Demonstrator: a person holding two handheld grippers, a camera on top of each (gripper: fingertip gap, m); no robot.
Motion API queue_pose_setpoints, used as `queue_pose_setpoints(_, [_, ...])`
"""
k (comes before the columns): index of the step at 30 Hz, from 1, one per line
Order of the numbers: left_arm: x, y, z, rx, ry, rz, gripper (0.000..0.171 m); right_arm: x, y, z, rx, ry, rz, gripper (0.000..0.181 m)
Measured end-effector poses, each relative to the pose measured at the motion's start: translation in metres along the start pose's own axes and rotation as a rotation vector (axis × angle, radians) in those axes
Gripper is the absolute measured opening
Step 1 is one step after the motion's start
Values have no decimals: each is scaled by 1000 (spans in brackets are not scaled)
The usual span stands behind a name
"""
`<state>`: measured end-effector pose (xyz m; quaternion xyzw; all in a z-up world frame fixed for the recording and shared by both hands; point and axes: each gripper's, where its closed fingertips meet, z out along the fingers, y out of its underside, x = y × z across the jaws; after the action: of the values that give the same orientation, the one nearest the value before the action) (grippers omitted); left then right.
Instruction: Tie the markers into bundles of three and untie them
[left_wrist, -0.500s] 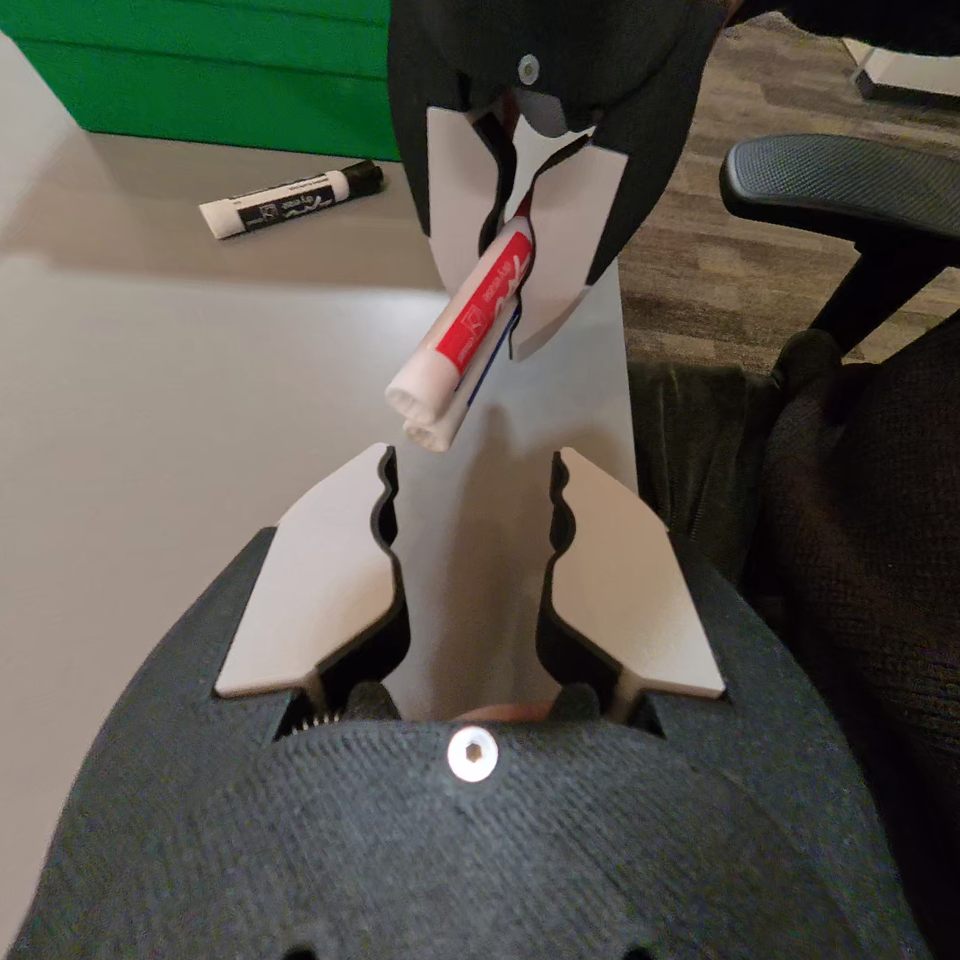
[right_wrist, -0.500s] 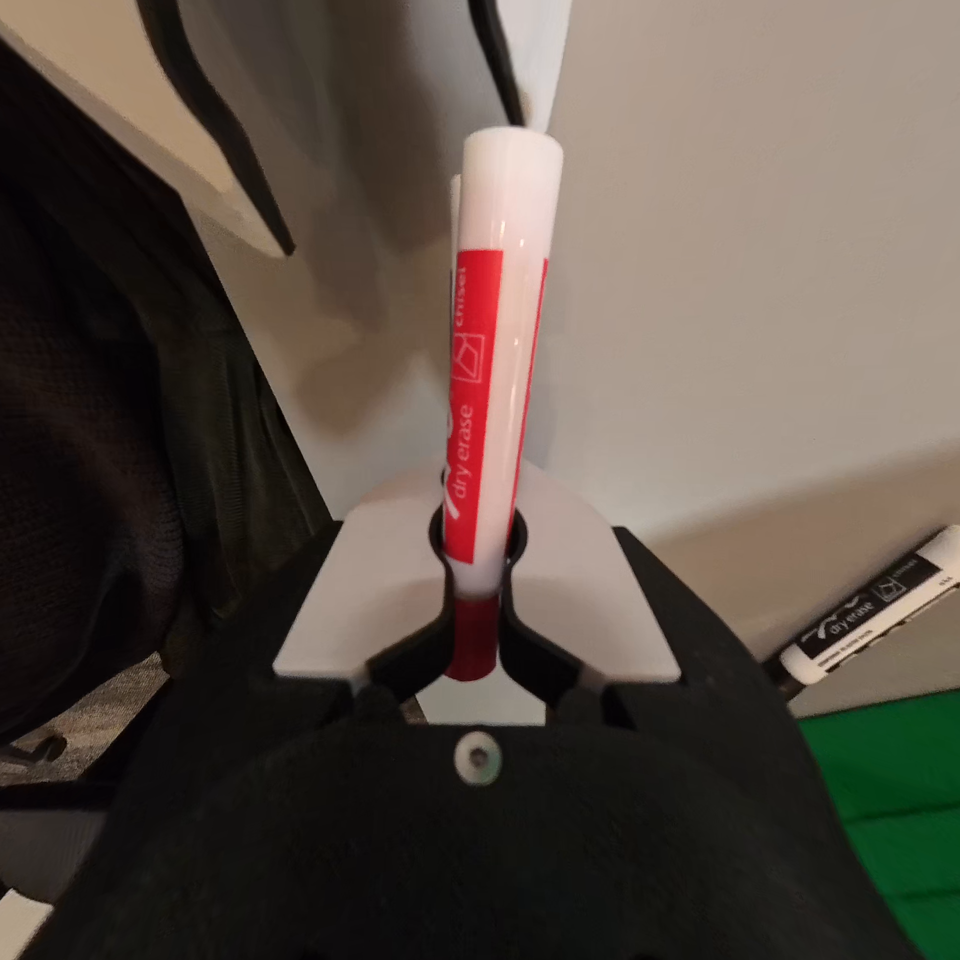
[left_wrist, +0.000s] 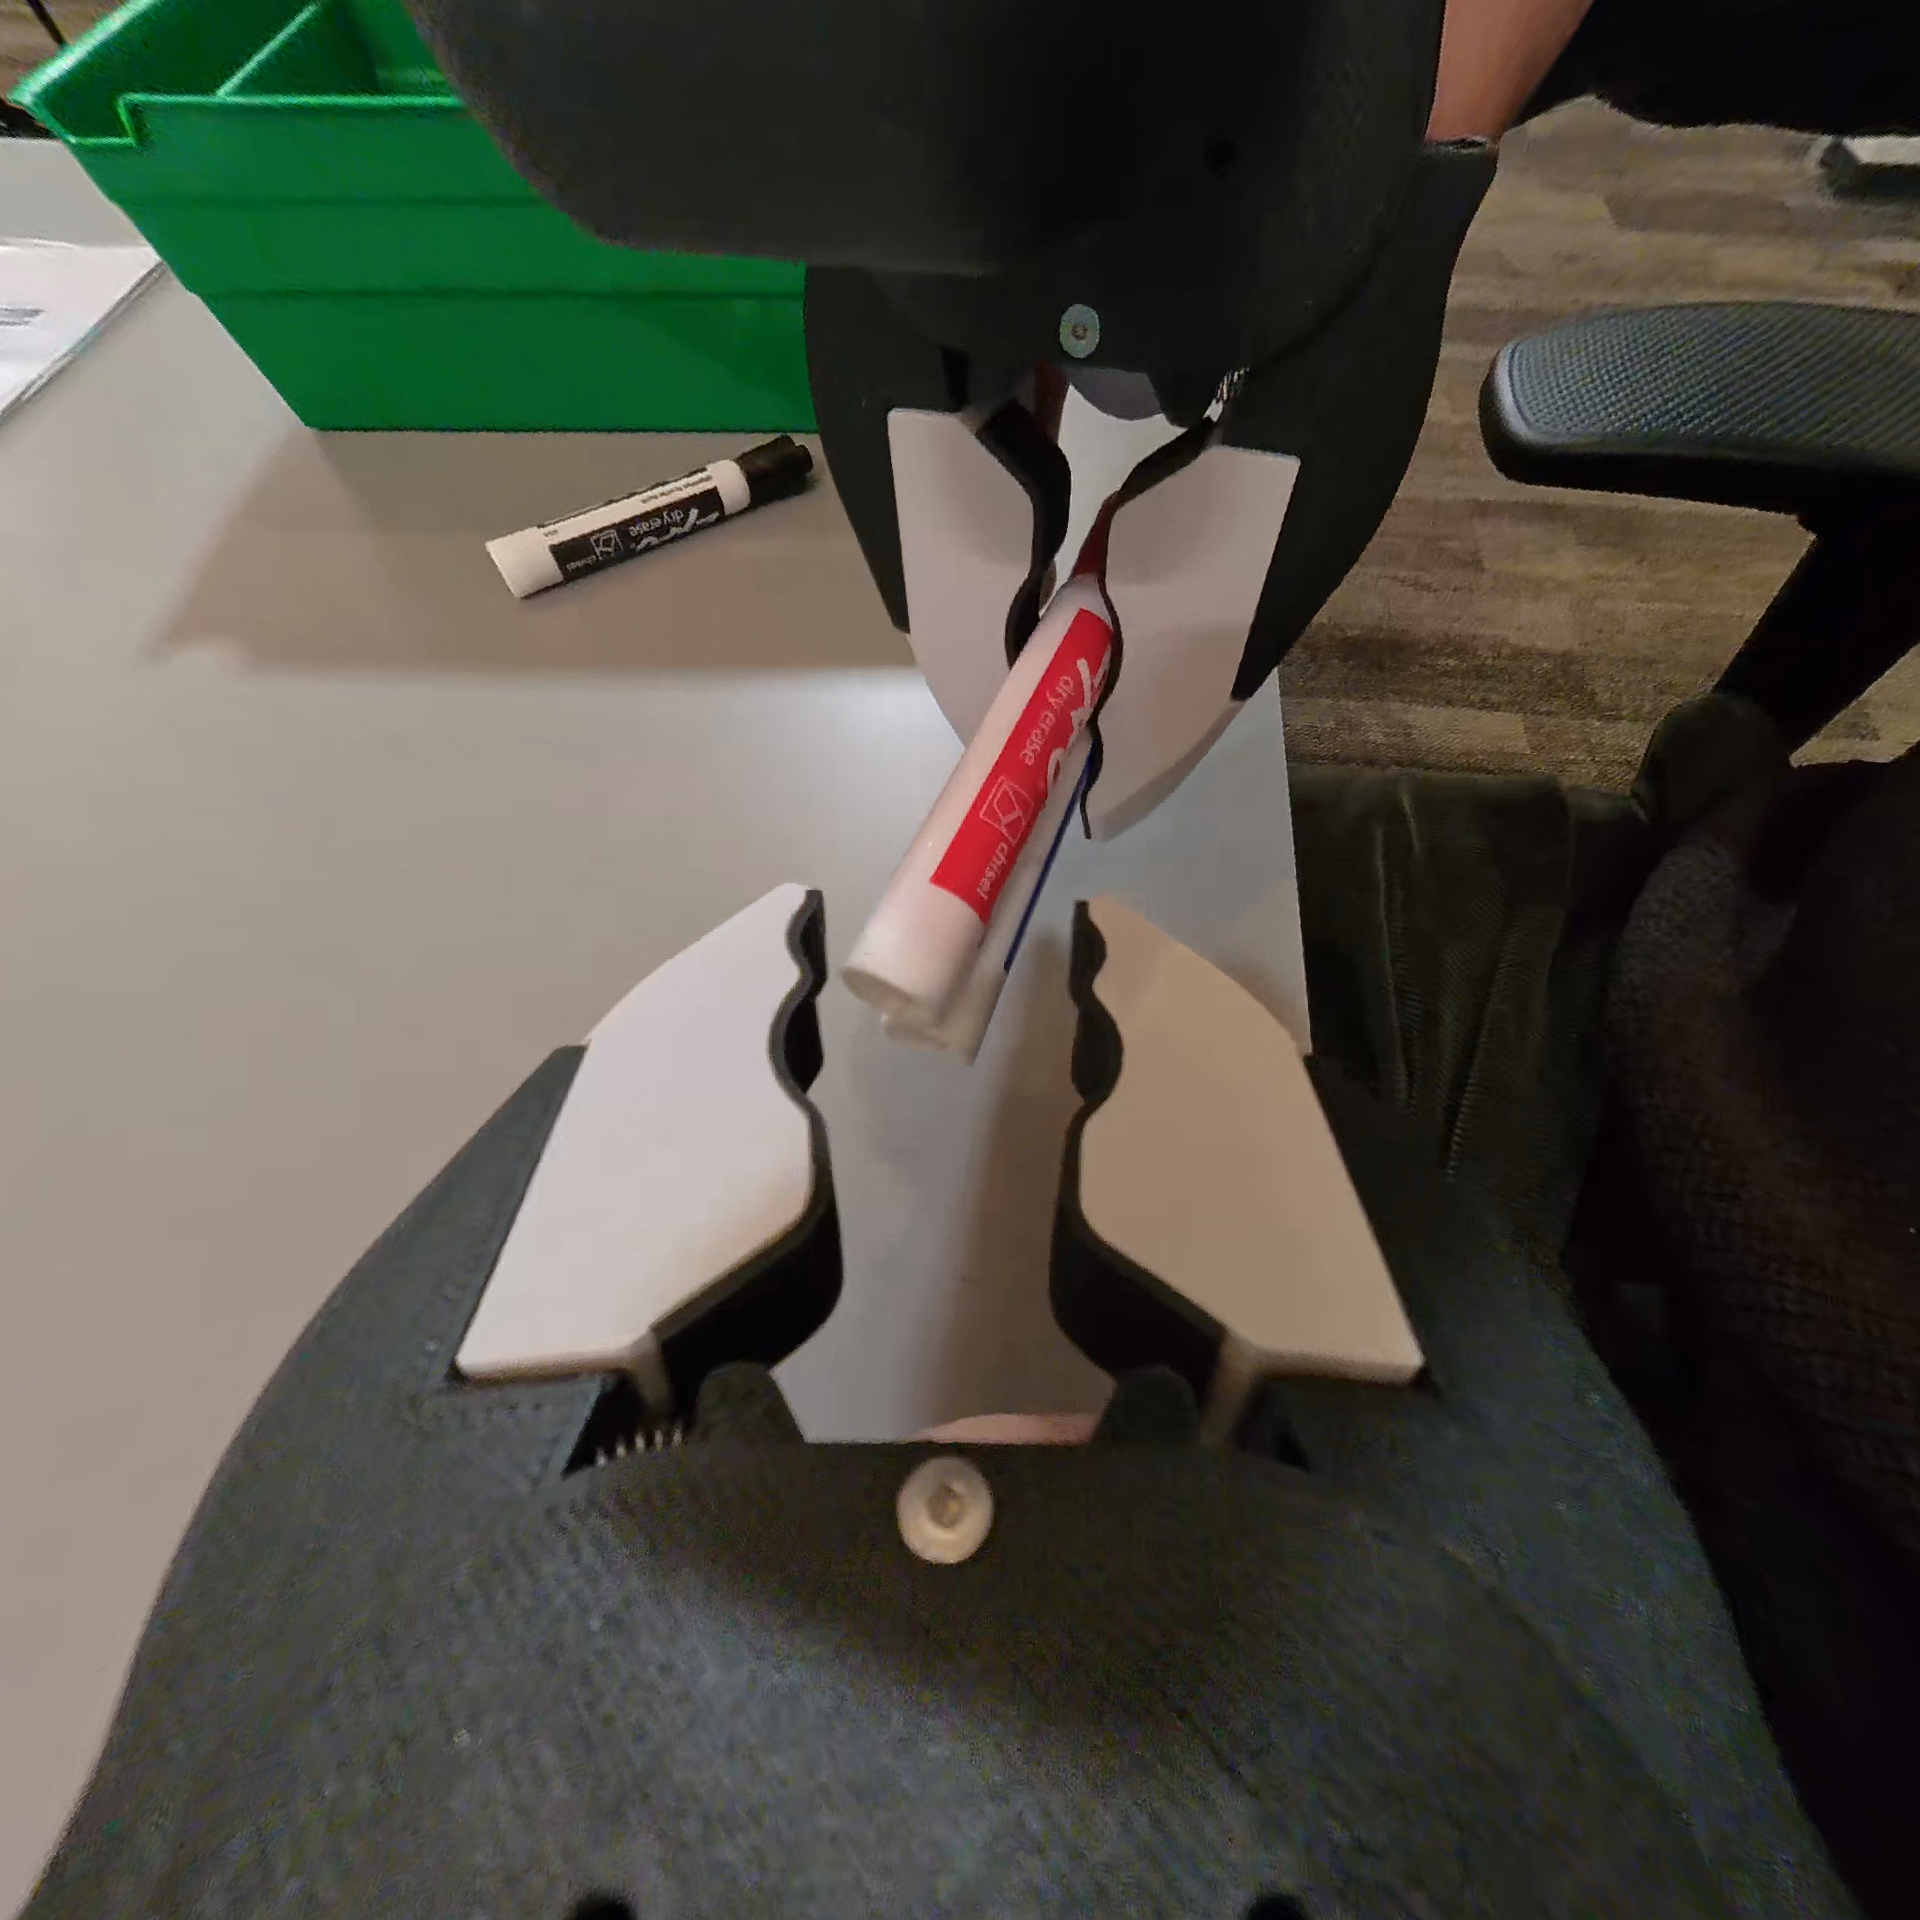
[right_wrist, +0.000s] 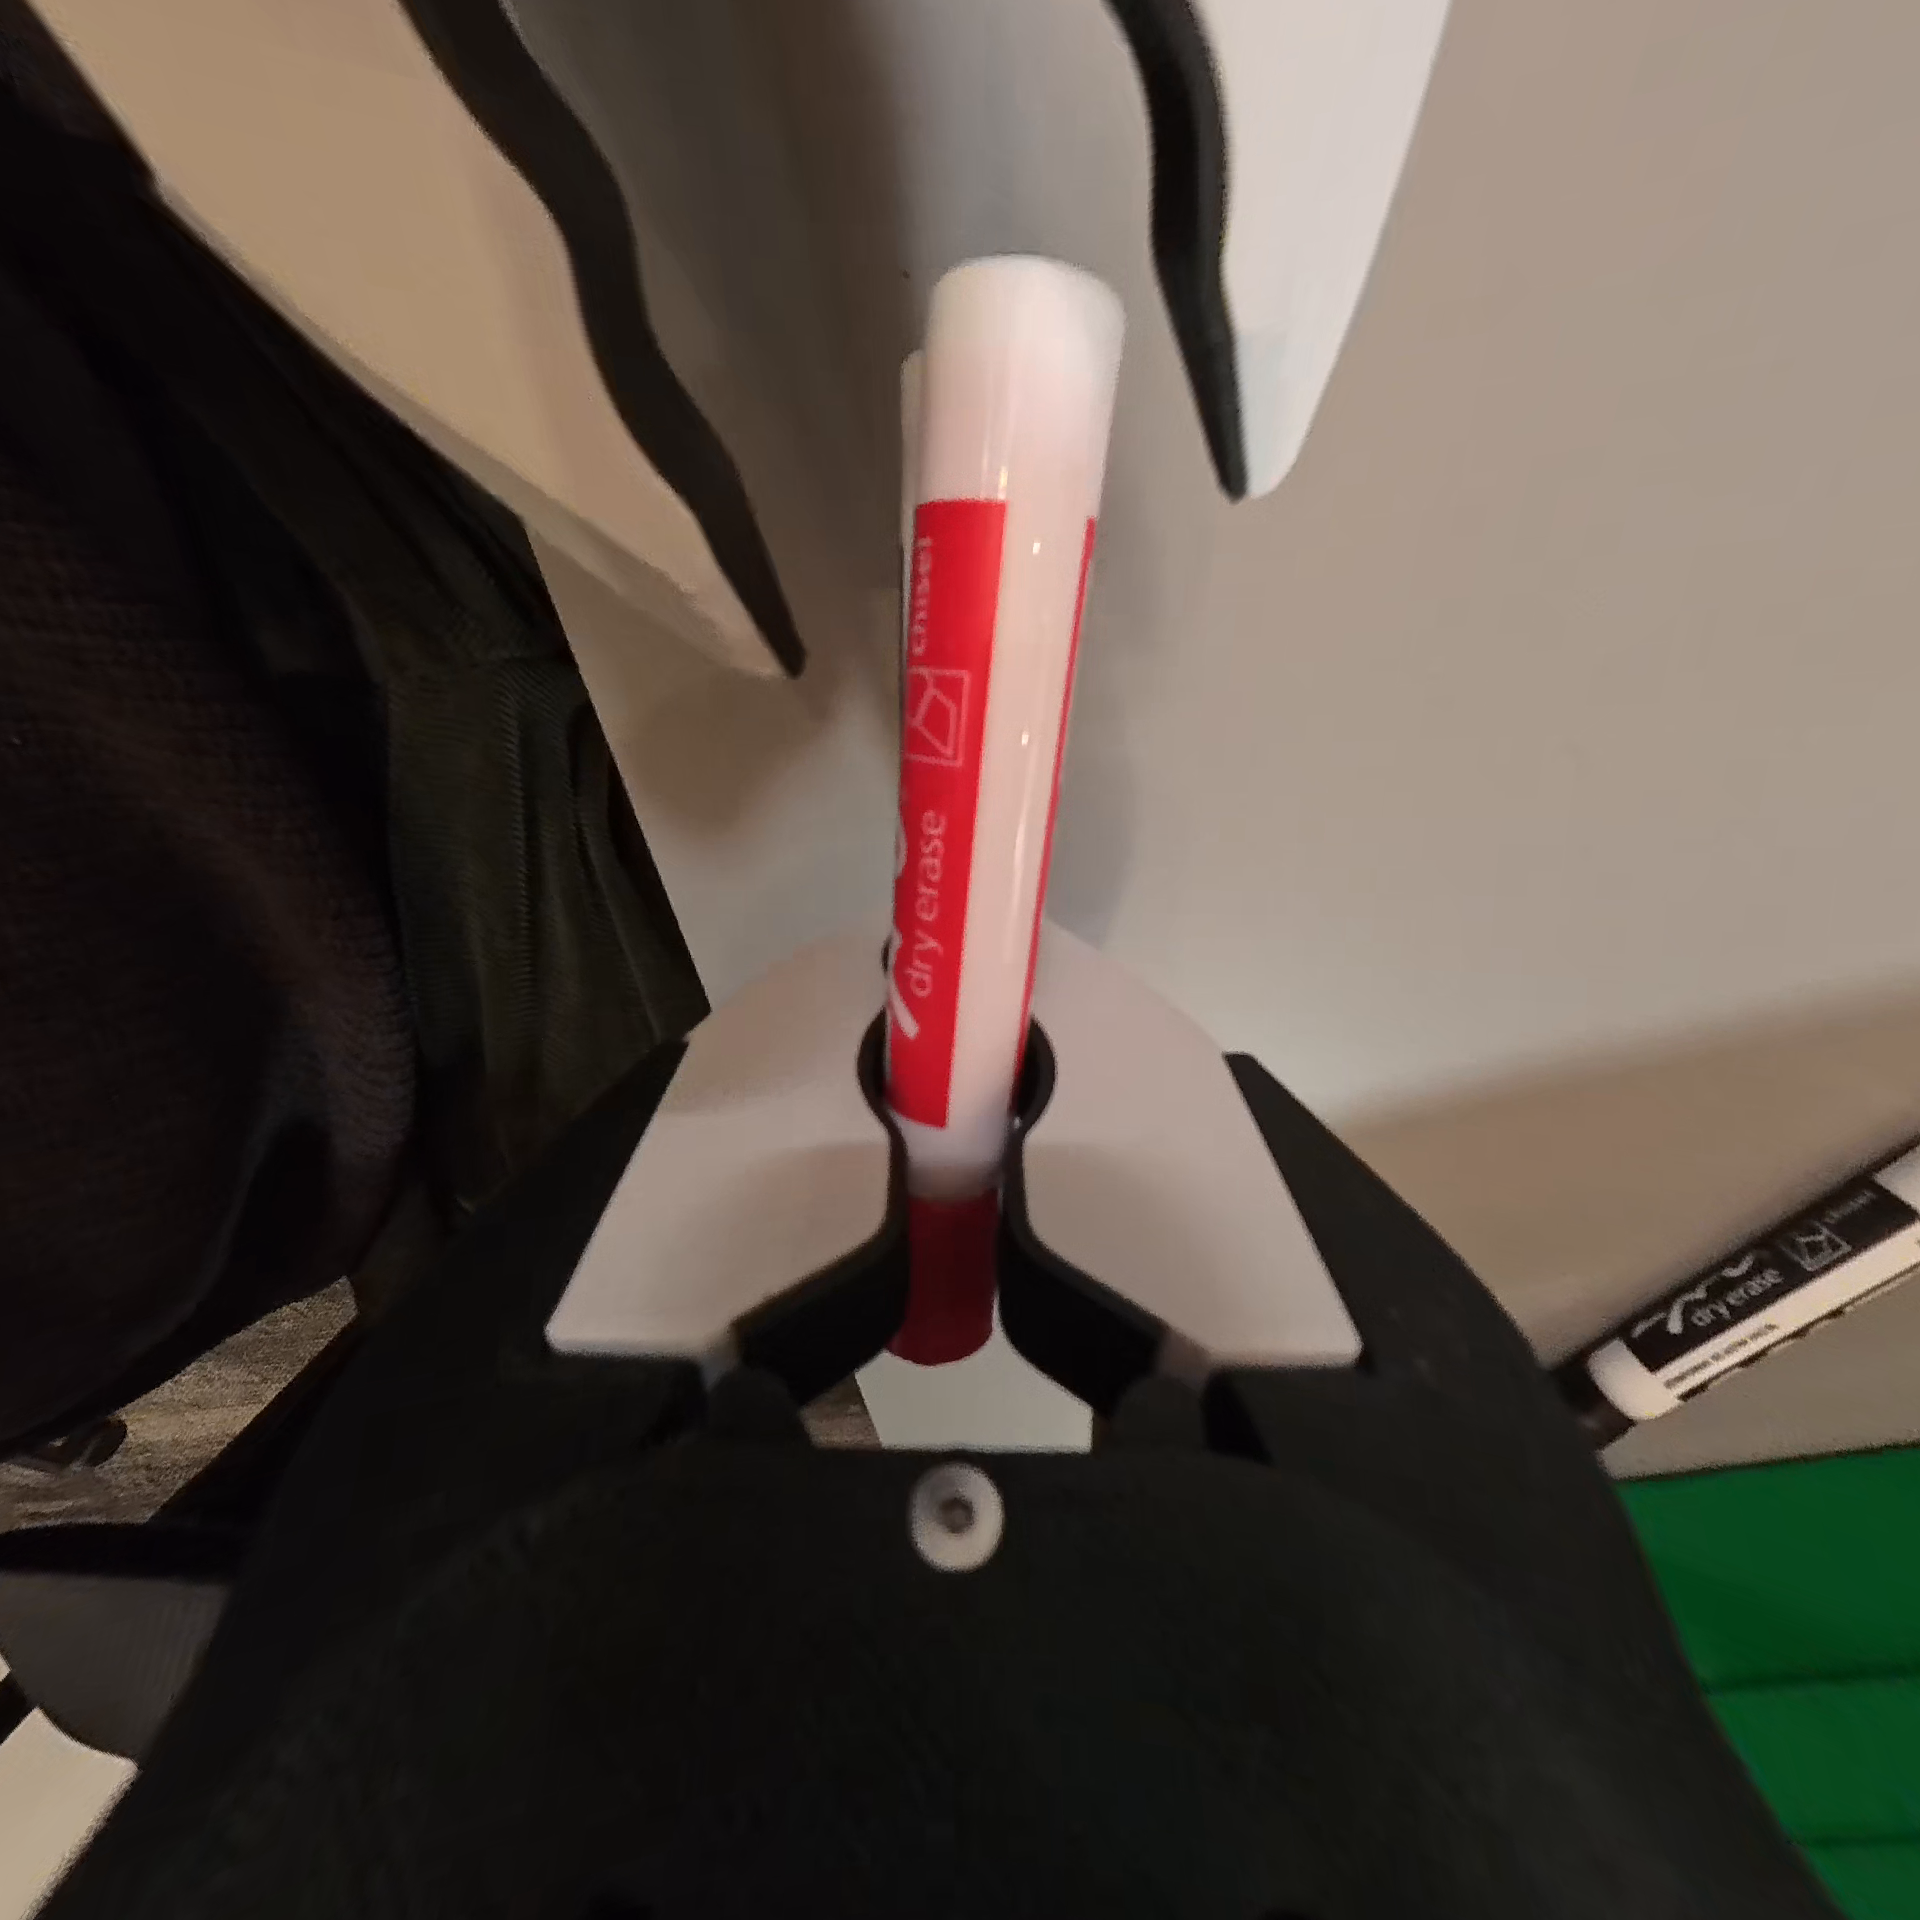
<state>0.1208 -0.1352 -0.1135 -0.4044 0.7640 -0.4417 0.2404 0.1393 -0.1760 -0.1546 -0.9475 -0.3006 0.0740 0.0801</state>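
Note:
My right gripper (right_wrist: 961, 997) is shut on a red-labelled white marker (right_wrist: 997, 675) near its red cap, with a second marker (right_wrist: 914, 395) pressed behind it. In the left wrist view the right gripper (left_wrist: 1060, 748) hangs from above. It holds the red marker (left_wrist: 997, 810) slanting down-left over the second marker (left_wrist: 971, 1013), which shows a blue edge. My left gripper (left_wrist: 945, 935) is open and empty, and the markers' white ends sit just between its fingertips (left_wrist: 790, 935). A black-labelled marker (left_wrist: 644, 514) lies loose on the grey table (left_wrist: 312, 831).
A green bin (left_wrist: 468, 260) stands behind the black marker, which also shows in the right wrist view (right_wrist: 1756, 1299). The table's right edge runs close by. Beyond it are a person's dark clothing (left_wrist: 1662, 1039) and a black chair armrest (left_wrist: 1704, 395). A paper sheet (left_wrist: 52, 301) lies far left.
The two grippers have come closer together. The markers' white ends, which were ahead of my open left fingertips, now sit between them. The right gripper's hold is unchanged.

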Motion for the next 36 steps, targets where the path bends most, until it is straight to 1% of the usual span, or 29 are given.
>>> queue_pose_setpoints(1, [-1,-1,0,3,-9,2,41,0,0,0,1,0,1,14])
queue_pose_setpoints(4, [-2,-2,-2,6,-11,0,34,1,0,-1,3,2,10,14])
queue_pose_setpoints(7, [-4,-3,-4,19,-7,-9,30,4,1,-1,7,5,24,15])
queue_pose_setpoints(10, [-5,-3,-5,22,-5,-14,31,6,2,-1,7,4,31,15])
queue_pose_setpoints(16, [-5,0,-5,12,1,-21,38,5,2,-2,-1,7,22,15])
queue_pose_setpoints(24, [-8,0,-7,15,-2,-34,38,3,0,-2,-4,3,13,15])
queue_pose_setpoints(31, [-10,3,-8,7,6,-46,43,3,0,-2,-2,2,14,15])
queue_pose_setpoints(36, [-9,9,-7,-19,13,-43,46,3,1,-2,-2,1,16,15])
